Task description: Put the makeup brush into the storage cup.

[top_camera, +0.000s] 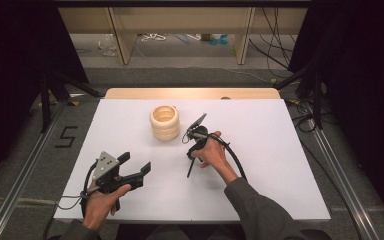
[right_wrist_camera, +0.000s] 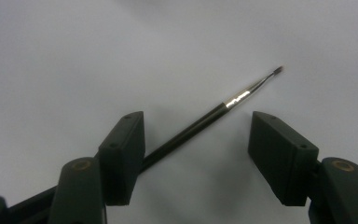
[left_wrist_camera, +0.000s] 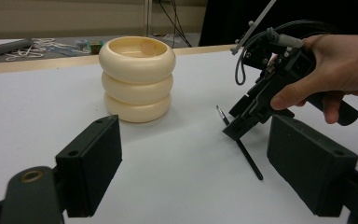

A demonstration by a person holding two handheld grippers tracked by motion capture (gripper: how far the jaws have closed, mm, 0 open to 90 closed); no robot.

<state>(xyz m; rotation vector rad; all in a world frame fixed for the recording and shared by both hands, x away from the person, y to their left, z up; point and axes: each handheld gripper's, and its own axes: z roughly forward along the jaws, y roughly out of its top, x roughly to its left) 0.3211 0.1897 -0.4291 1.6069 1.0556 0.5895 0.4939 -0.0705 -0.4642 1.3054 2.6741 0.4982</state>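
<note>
beside the brush stands a cream ringed holder, well apart.

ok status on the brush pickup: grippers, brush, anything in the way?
Right gripper open, jaws astride the brush, pads not on it. Left gripper open, nothing between its jaws. Brush flat on the table. Ringed pot stands apart.

Grey floor, black curtains, wooden shelving behind white table.

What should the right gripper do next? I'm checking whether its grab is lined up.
Probably close the jaws further. The right gripper points down at the thin black brush, which lies on the white table between its open jaws, nearer one pad and not yet pinched.
</note>
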